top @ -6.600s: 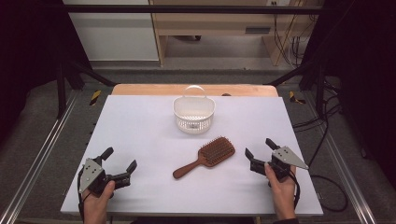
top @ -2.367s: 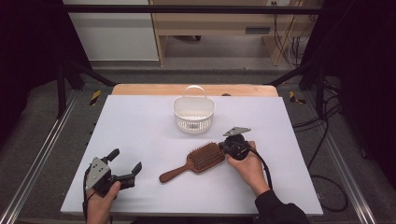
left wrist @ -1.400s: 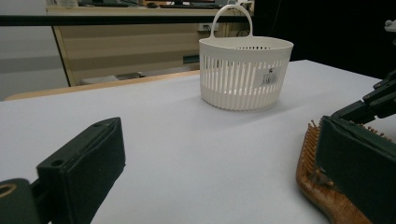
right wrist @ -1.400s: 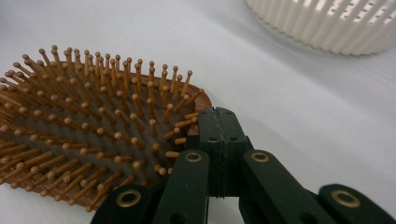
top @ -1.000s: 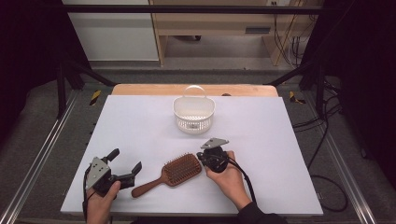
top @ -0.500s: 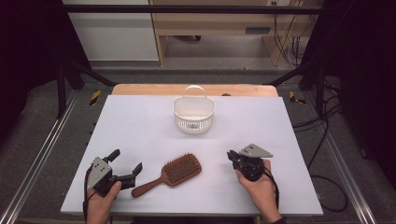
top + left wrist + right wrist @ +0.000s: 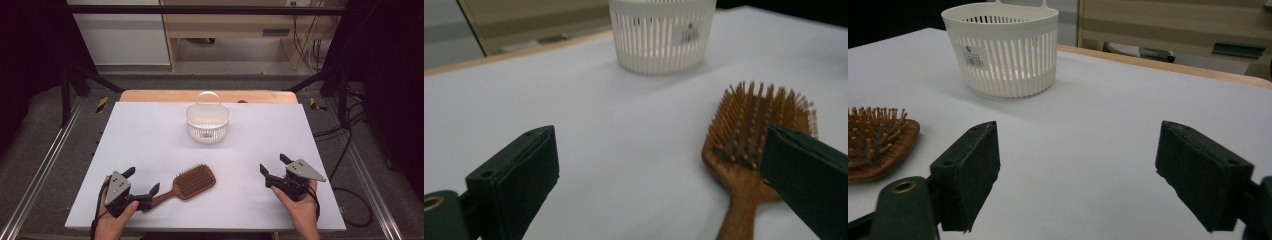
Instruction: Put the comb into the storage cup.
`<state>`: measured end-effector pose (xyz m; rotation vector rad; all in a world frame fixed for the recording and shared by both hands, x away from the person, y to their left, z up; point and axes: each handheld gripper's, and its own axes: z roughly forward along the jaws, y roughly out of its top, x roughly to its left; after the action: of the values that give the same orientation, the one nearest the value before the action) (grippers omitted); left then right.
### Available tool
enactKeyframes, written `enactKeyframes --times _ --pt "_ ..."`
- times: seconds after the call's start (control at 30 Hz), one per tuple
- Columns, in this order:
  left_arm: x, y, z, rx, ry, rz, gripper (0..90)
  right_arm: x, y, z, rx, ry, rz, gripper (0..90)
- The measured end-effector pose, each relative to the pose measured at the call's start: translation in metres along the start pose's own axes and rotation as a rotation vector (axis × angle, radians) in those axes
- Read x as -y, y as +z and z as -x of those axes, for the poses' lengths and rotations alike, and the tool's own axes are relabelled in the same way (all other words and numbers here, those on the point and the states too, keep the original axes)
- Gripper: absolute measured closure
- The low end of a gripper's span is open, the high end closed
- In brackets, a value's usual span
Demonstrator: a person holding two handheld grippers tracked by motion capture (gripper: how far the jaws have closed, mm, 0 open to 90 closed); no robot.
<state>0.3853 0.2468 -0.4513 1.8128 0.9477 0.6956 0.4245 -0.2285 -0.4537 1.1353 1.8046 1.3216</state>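
A: Where's the hairbrush [image 7: 192,182] rn?

B: On the white tabletop [image 7: 150,135], bristles up, nearer the person than the basket [image 7: 207,121], handle pointing at the left claw [image 7: 141,182].

A: Left claw got it?

B: No, jaws apart; handle tip just beside one jaw.

A: Right claw [image 7: 274,166]?

B: Well right of the brush, jaws just opened wide, nothing btw them.

White slatted basket [image 7: 208,121] upright near table's far edge, handle up, label sticker on wall. White tabletop [image 7: 150,135] with wood strip at back. Wooden cabinet [image 7: 235,25] and cables [image 7: 350,150] on floor behind.
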Motion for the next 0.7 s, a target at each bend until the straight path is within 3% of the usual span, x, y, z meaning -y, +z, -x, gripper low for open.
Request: enactKeyframes --times 0.1,0.13,0.17,0.33,0.57,0.7 --pt "-0.002 0.0 0.01 0.007 0.015 -0.141 2.7 0.0 0.001 -0.002 0.002 -0.021 0.016 15.9" --pt "-0.004 -0.001 0.013 0.01 0.029 -0.163 2.8 0.001 0.002 -0.003 0.008 -0.031 0.013 13.4" --pt "-0.008 -0.002 0.014 0.03 0.042 -0.177 3.0 0.002 0.003 -0.005 0.023 -0.053 0.004 11.4" --pt "-0.017 0.0 0.012 0.034 0.047 -0.21 3.7 0.003 0.002 -0.005 0.024 -0.059 0.015 9.0" --pt "-0.03 0.007 0.019 0.057 0.14 -0.299 4.0 0.003 -0.001 -0.005 -0.006 -0.081 0.046 8.9" --pt "-0.034 0.009 0.023 0.059 0.2 -0.328 4.4 0.003 -0.003 -0.003 -0.015 -0.069 0.058 9.6"
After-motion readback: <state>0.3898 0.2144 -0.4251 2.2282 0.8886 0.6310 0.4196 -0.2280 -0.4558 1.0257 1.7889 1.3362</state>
